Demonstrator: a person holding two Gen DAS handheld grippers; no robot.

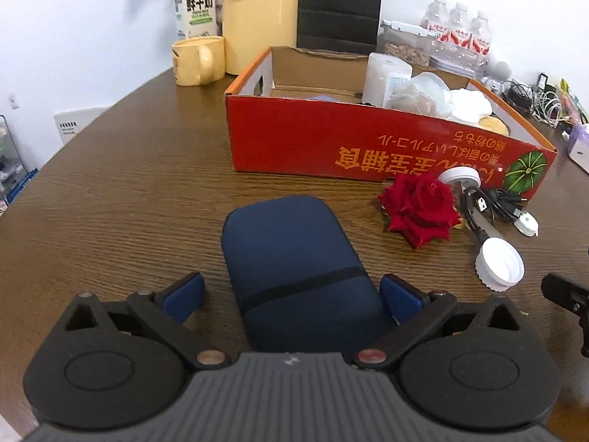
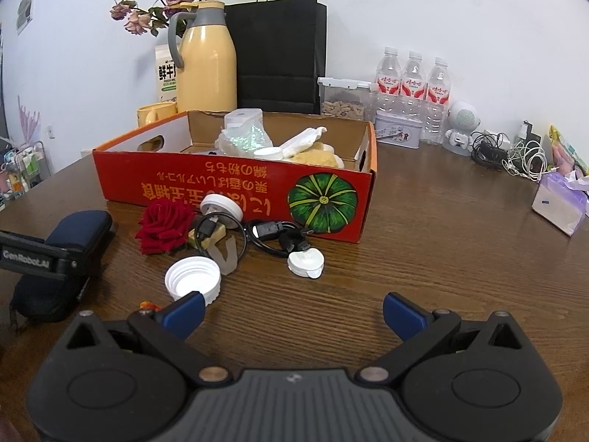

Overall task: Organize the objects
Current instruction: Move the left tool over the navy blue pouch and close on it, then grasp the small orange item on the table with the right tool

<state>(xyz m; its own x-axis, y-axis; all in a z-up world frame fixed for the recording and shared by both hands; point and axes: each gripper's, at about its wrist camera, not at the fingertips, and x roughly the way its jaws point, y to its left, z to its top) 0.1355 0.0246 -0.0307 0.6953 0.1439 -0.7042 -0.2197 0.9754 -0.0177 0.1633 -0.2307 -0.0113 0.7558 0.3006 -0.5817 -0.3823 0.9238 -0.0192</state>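
Left gripper [image 1: 292, 294] straddled the navy case [image 1: 291, 258], jaws wide and not yet clamped; right gripper [image 2: 292, 313] idle, jaws wide, empty; next likely squeeze, lift into red box [image 1: 368, 140] at frame centre.

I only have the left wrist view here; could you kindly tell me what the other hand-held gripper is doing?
Observer: The right hand-held gripper is open and empty above the table.
Operator: Thank you. What lies closest to it?
Observer: The white cap, open side up, just beyond its left finger.
Operator: Anything behind the red box that I cannot see?
Observer: A white robot-shaped gadget stands right of the water bottles.
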